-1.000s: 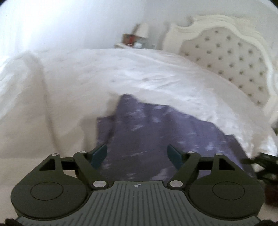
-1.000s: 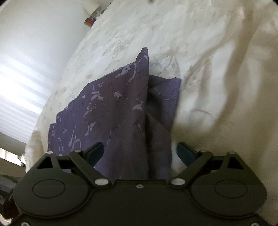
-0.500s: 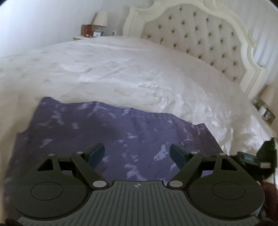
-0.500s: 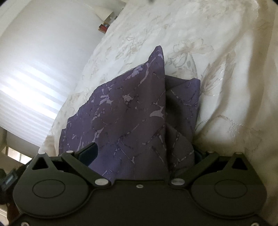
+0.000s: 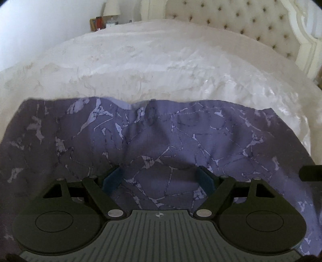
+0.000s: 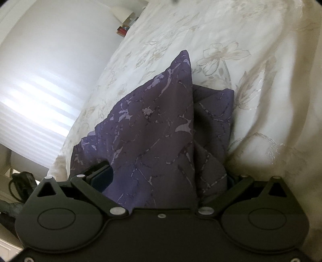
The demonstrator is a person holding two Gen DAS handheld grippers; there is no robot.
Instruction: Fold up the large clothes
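The left claw (image 5: 160,178) hangs low over the purple garment (image 5: 161,137), fingers spread wide and released, cloth lying flat between and ahead of them on the white bed (image 5: 161,66). The right claw (image 6: 167,177) tilts down, fingers apart, with a folded peak of the garment (image 6: 161,125) bunched between them; its right fingertip is buried under fabric.

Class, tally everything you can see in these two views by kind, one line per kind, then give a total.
Purple patterned garment: 1
Bed with white floral bedspread: 1
Tufted headboard: 1
Bedside lamp: 1
Hand-held gripper, left and right: 2
Total: 6
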